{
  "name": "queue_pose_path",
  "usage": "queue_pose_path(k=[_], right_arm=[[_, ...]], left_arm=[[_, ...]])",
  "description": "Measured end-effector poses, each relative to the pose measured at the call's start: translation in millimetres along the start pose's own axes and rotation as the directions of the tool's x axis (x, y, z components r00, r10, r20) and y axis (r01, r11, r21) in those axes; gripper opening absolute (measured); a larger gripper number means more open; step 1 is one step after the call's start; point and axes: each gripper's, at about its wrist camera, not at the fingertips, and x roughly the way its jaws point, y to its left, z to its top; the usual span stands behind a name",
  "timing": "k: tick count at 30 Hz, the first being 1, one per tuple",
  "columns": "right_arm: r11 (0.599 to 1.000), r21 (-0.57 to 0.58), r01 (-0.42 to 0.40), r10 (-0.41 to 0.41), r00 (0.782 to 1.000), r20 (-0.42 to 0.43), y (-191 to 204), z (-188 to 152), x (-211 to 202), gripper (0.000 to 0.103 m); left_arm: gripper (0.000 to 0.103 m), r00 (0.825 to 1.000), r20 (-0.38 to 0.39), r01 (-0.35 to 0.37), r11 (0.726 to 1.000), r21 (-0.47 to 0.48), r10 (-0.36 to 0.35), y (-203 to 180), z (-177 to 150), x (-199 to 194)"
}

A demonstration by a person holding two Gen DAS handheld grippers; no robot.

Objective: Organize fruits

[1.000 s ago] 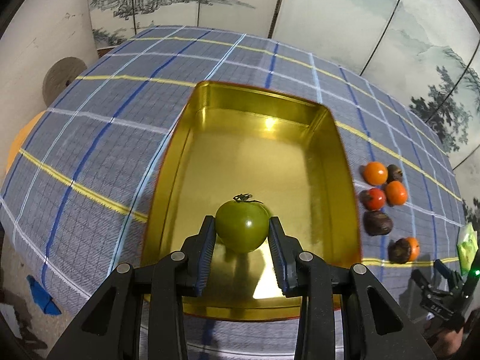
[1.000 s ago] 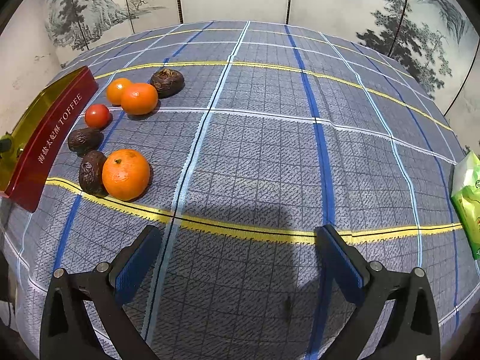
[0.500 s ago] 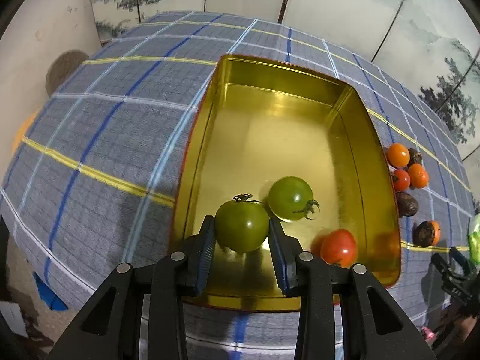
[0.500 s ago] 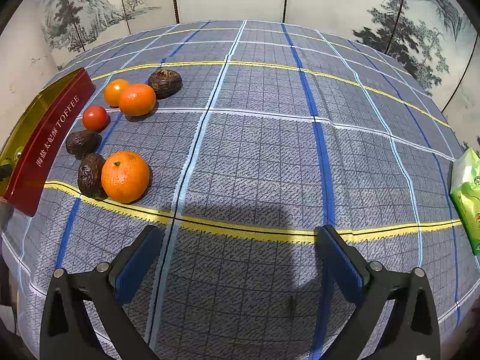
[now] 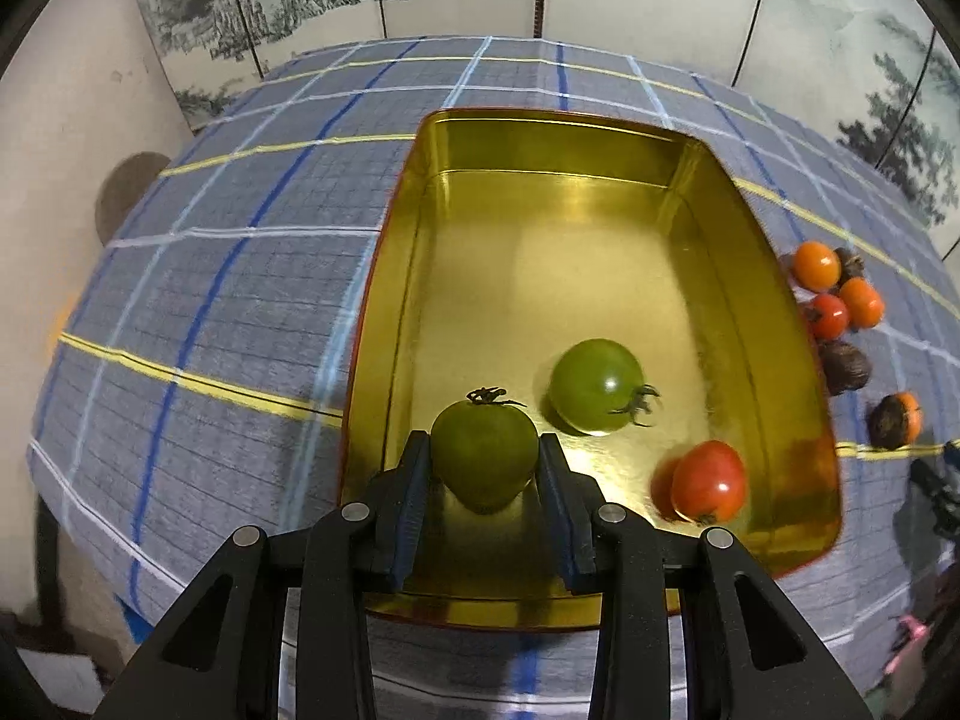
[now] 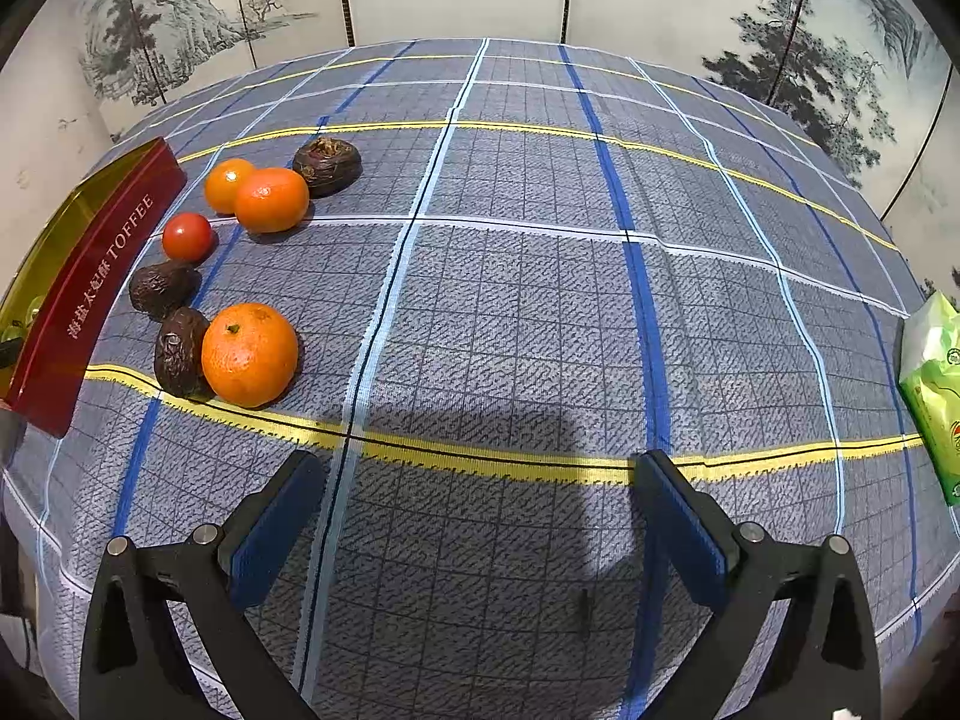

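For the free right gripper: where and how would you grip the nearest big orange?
Probably come from above and close across the widest middle of the big orange, fingers front and back, since a dark wrinkled fruit touches its left side. The right gripper is open and empty.

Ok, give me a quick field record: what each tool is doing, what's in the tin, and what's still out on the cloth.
left tool: shut on held green tomato, above gold tin
in tin: second green tomato, red tomato
right tool: open, holding nothing
on tablecloth: three oranges, three dark wrinkled fruits, small red tomato
right edge: green packet
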Motion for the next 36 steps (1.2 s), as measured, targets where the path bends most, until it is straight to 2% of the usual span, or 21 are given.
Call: queue_pose_path(k=[2, 13, 27, 33, 36], right_arm=[[1.0, 0.0, 0.0, 0.0, 1.0, 0.0, -0.2, 0.1, -0.1, 0.103], [1.0, -0.009, -0.007, 0.006, 1.0, -0.014, 1.2, 0.6, -0.9, 0.103], [0.983, -0.163, -0.088, 0.087, 0.996, -0.013, 46.5, 6.8, 1.2, 0.101], [0.978, -0.183, -0.099, 0.1, 0.995, -0.003, 57.0, 15.7, 4.1, 0.092], [0.975, -0.194, -0.109, 0.113, 0.994, 0.008, 60.2, 19.0, 3.8, 0.081]], left_arm=[[0.036, 1.0, 0.002, -0.028, 1.0, 0.006, 0.028, 3.9, 0.8, 2.3], [0.037, 1.0, -0.007, -0.018, 1.0, -0.017, 0.018, 14.5, 2.0, 5.3], [0.038, 1.0, -0.019, -0.017, 1.0, -0.015, 0.017, 12.9, 1.7, 6.2], [0.038, 0.999, -0.022, -0.028, 1.0, -0.003, 0.028, 14.0, 2.7, 5.3], [0.039, 0.999, -0.016, -0.028, 1.0, -0.007, 0.028, 15.2, 2.5, 3.7]])
